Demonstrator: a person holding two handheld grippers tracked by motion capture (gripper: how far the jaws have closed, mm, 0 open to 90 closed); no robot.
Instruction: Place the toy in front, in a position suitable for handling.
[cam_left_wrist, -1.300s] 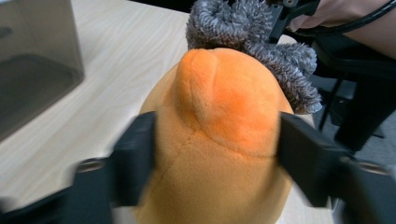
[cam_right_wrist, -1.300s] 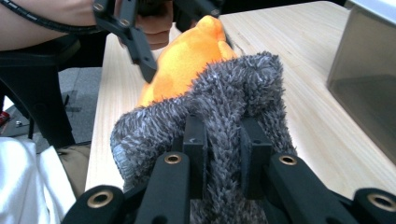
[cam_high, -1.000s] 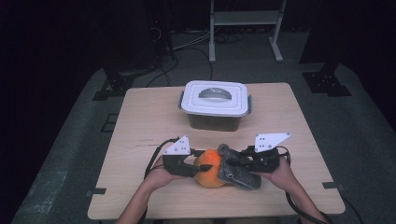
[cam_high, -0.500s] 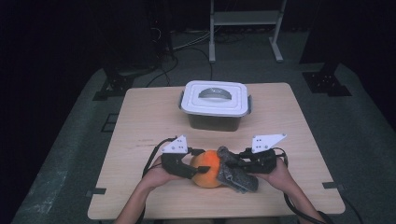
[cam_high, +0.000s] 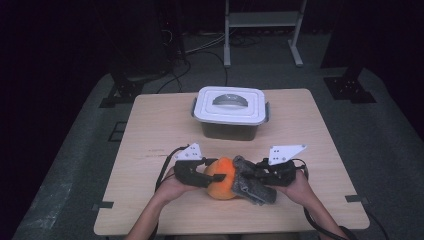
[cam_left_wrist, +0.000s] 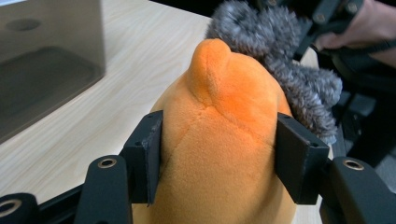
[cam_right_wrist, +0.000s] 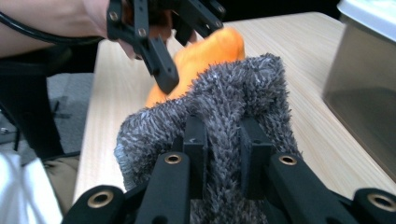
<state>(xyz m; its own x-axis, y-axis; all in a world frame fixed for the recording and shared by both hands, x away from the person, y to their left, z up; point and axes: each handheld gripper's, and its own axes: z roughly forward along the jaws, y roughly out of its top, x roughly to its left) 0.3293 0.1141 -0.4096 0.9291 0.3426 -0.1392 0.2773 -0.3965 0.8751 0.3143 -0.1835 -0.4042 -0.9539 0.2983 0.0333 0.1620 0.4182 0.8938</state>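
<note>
Not much has shifted since a second ago: both hands sit where they were near the table's (cam_high: 150, 130) 6 o'clock edge, and the orange plush toy (cam_high: 222, 178) has not left its spot between them. The one change is at the left gripper (cam_high: 212, 176), whose jaws sprang apart and have just been closing in again with the toy between them.

In the left gripper view the toy (cam_left_wrist: 224, 140) is wedged between the two black pads, which press into its sides at a middling width. Its long axis runs away from that gripper, with a small rounded nub at the far end pointing toward 12 o'clock in that view. From above it reads as a plump, roundish lump, lying with the nub end toward the right hand at 3 o'clock. The fabric is bright orange, short-piled, with a seam running down the middle.

Touching it on its 3 o'clock side is a grey shaggy cloth (cam_high: 254, 186), thick and looped like a mop head. The right gripper (cam_right_wrist: 223, 140) has its jaws pinched narrowly on a fold of the cloth (cam_right_wrist: 224, 121), the rest bunching up around them.

At 12 o'clock from the toy, well apart, stands a lidded container (cam_high: 230, 112): white lid with a grey handle recess, cloudy walls. I cannot tell what is inside.
</note>
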